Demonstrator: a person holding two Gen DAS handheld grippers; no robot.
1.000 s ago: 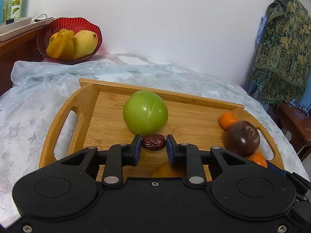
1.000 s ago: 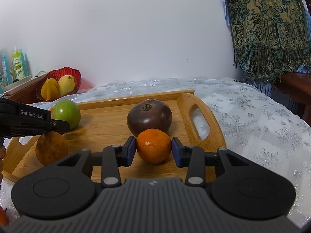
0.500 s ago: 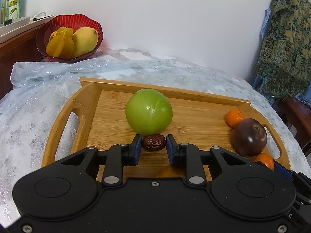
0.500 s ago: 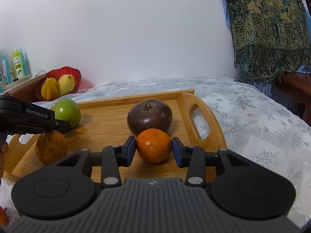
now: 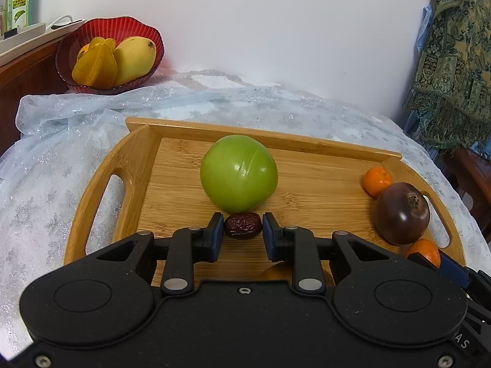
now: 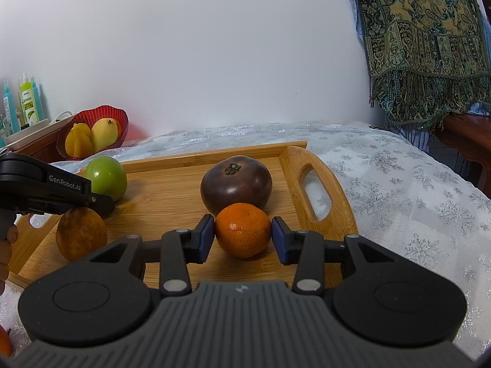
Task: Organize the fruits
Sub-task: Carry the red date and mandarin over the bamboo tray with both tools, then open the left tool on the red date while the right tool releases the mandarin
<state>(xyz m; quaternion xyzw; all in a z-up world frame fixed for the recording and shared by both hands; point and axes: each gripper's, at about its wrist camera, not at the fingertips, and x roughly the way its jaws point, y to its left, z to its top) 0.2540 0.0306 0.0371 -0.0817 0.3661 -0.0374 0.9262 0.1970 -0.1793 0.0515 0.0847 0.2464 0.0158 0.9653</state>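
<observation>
From the left wrist view, the left tool brackets a wrinkled red date on the wooden tray, its blue pads just beside the fruit's ends; whether they already pinch it I cannot tell. The date lies right against the green fruit, so the safe way is to close gently and lift straight up without nudging that round neighbour into a roll. Compared with a second ago, this view sits a little closer to the green fruit, and the date is framed the same. From the right wrist view, the right tool straddles an orange tangerine that touches the dark purple fruit behind it; the left pad looks in contact, the right one shows a sliver of gap, so the grip seems unfinished. Squeeze evenly across the widest part. Nothing here has visibly shifted across the second.
</observation>
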